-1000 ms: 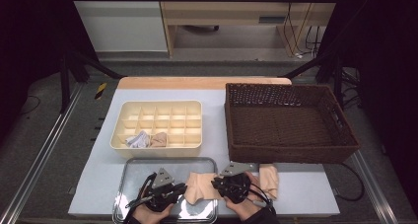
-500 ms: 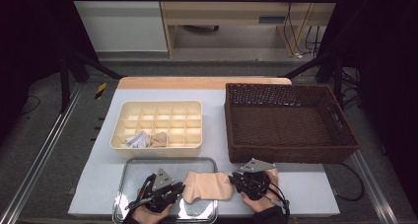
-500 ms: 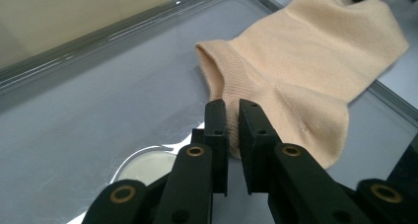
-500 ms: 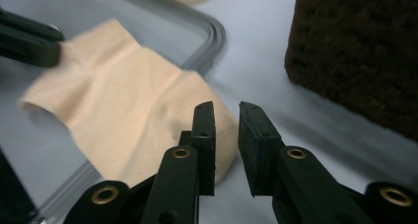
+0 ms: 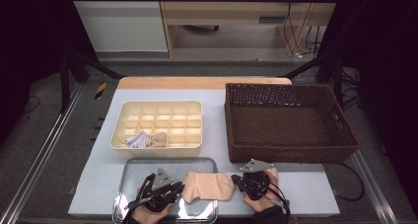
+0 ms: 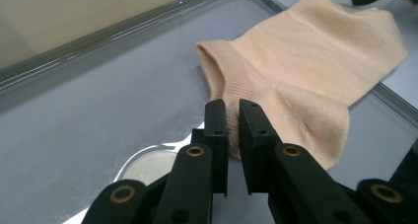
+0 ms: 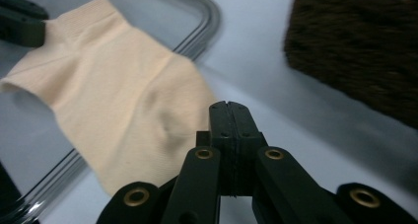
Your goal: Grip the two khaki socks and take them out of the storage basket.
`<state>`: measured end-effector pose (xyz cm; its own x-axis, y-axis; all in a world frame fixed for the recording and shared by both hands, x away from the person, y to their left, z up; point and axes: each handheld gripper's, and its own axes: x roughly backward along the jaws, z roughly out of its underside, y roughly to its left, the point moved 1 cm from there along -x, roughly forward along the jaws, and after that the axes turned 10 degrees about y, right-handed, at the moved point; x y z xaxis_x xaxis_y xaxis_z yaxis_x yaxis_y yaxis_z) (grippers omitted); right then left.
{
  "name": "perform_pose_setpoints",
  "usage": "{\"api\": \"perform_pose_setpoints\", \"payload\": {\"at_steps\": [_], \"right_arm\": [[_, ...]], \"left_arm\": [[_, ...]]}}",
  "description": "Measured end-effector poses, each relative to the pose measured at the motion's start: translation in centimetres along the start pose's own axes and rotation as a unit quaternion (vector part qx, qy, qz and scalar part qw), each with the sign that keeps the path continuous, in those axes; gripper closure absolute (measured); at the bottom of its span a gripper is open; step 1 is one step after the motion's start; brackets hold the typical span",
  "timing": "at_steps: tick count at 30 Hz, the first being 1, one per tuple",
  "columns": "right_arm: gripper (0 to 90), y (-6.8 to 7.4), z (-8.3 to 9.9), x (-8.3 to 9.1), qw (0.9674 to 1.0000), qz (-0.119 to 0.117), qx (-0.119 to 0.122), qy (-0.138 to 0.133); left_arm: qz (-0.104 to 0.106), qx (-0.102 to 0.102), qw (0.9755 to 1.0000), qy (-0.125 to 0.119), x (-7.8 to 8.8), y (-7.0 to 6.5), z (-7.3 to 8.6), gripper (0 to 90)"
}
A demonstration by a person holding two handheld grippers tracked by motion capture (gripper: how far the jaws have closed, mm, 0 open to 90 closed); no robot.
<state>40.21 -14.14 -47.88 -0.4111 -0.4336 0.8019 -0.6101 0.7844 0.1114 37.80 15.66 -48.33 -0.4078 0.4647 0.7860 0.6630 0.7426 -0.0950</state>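
Two grippers flank the sock (image 5: 208, 185): left jaws pinching its edge, right jaws pressed together, basket (image 5: 288, 123) nearby.

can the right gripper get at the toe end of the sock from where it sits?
Probably yes: the right gripper, jaws shut, sits just beside the sock, nothing between them. It must open first.
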Motion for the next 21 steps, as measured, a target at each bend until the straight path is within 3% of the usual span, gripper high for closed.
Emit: {"api": "perform_pose_setpoints", "payload": {"at_steps": [2,4,9,15,18,21], "right_arm": [[90.0,-0.5,0.1,0.3,0.9999,0.002,-0.009,-0.007],[82.8,-0.5,0.3,0.3,0.9998,-0.003,-0.014,-0.016],[75.1,0.2,0.3,-0.6,0.9999,-0.012,-0.01,-0.007],[87.9,0.7,0.3,-0.9,0.9999,-0.01,0.007,0.004],[88.9,0.6,0.1,-0.4,0.9999,-0.006,0.008,0.009],[89.0,0.0,0.0,0.4,1.0,0.004,-0.001,-0.003]], "left_arm": [[0.001,0.001,1.0,-0.001,0.0,0.1,0.0,81.7],[-0.001,-0.001,1.0,-0.001,0.0,0.0,0.0,81.7],[-0.005,-0.003,1.0,-0.002,-0.1,-0.1,0.0,81.6],[-0.003,-0.002,1.0,-0.002,-0.1,-0.1,0.0,81.6],[-0.002,-0.001,1.0,0.0,0.0,0.0,0.0,82.1],[-0.006,0.0,1.0,0.001,0.0,0.3,-0.2,82.3]]}}
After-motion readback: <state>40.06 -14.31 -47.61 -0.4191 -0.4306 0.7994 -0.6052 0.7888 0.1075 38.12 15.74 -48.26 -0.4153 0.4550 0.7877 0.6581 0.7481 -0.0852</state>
